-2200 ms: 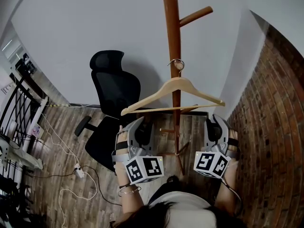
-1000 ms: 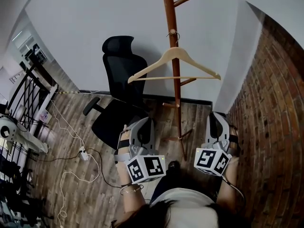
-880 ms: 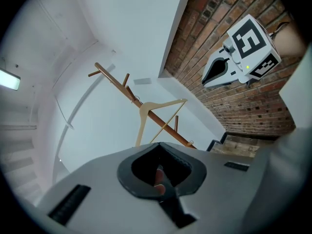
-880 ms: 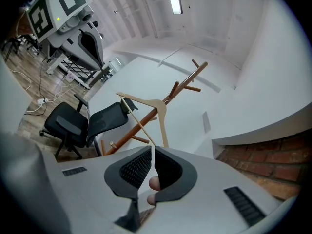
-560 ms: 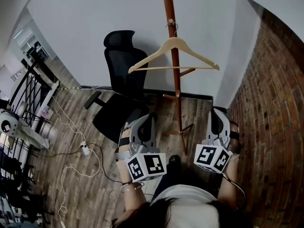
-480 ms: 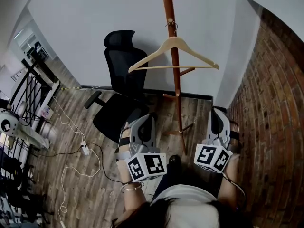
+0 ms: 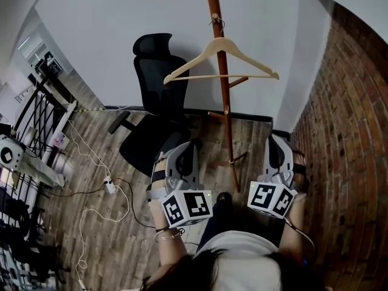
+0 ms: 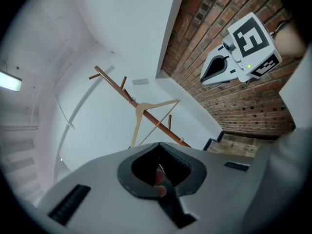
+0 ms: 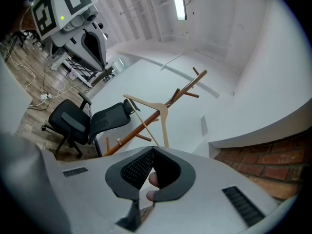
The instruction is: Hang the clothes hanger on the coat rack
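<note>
Both tools clenched empty: left gripper (image 7: 180, 156), right gripper (image 7: 280, 153), low near person's body. Clothes hanger (image 7: 250, 58) hung on coat rack (image 7: 225, 120), well apart from either. Hanging step looked done; next move likely called only for standing clear.

Count of items, all views.

- Clothes hanger (image 7: 193, 60), wooden: 1.
- Coat rack (image 7: 225, 114), wooden: 1. It has several side pegs (image 7: 238, 80); the exact number is not readable.
- Office chair (image 7: 159, 80), black: 1.
- Grippers: 2, the left gripper (image 7: 182, 153) and the right gripper (image 7: 279, 147).
- Marker cubes (image 7: 185, 206): 2, one per gripper.
- Power strip (image 7: 110, 188), white, on the floor (image 7: 121, 247): 1.
- Ceiling strip light (image 9: 178, 1): 1 in the right gripper view and 1 strip light (image 8: 9, 81) in the left gripper view. Cannot tell whether they are the same fixture.
- Person (image 7: 236, 259): 1.
</note>
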`<state>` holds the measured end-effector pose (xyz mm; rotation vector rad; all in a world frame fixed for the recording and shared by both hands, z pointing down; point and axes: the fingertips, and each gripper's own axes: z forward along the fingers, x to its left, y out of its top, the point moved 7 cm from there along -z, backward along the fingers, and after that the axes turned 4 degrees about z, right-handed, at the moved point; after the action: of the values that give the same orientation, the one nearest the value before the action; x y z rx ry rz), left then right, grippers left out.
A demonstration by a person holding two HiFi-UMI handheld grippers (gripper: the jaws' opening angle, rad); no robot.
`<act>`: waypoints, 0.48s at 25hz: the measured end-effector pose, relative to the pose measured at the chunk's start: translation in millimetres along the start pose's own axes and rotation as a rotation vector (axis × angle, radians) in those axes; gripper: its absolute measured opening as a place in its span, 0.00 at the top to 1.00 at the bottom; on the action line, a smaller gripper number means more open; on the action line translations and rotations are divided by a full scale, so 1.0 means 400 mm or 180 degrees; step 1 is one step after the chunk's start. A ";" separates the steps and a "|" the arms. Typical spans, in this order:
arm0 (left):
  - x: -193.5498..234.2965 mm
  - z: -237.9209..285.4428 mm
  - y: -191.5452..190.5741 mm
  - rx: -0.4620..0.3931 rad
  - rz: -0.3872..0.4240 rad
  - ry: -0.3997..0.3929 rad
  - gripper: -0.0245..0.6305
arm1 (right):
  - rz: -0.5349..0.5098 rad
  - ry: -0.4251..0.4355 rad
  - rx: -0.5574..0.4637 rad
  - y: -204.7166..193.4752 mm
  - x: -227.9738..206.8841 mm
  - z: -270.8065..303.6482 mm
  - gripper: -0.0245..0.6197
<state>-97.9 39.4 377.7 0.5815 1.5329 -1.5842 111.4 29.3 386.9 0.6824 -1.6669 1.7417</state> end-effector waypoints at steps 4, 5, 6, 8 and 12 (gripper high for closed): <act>0.003 0.001 0.003 -0.0030 -0.0008 -0.0001 0.95 | -0.0006 0.0012 -0.0013 0.004 -0.001 -0.008 0.90; 0.002 0.001 0.002 -0.0039 0.0002 -0.0007 0.95 | -0.0016 0.0016 -0.0011 0.004 -0.001 -0.010 0.90; 0.000 0.002 0.000 -0.0044 0.0025 -0.0017 0.95 | -0.0030 0.0024 -0.0008 0.003 0.001 -0.012 0.91; -0.006 0.004 -0.003 -0.0045 0.0061 -0.0040 0.95 | -0.0051 0.0038 -0.0001 0.000 0.004 -0.017 0.91; -0.011 0.005 0.017 -0.0078 -0.0008 -0.0053 0.95 | -0.0052 0.0041 0.0021 -0.009 -0.001 -0.025 0.91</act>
<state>-89.5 39.0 377.5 0.5516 1.5392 -1.5663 114.8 39.1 388.2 0.6845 -1.6431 1.7374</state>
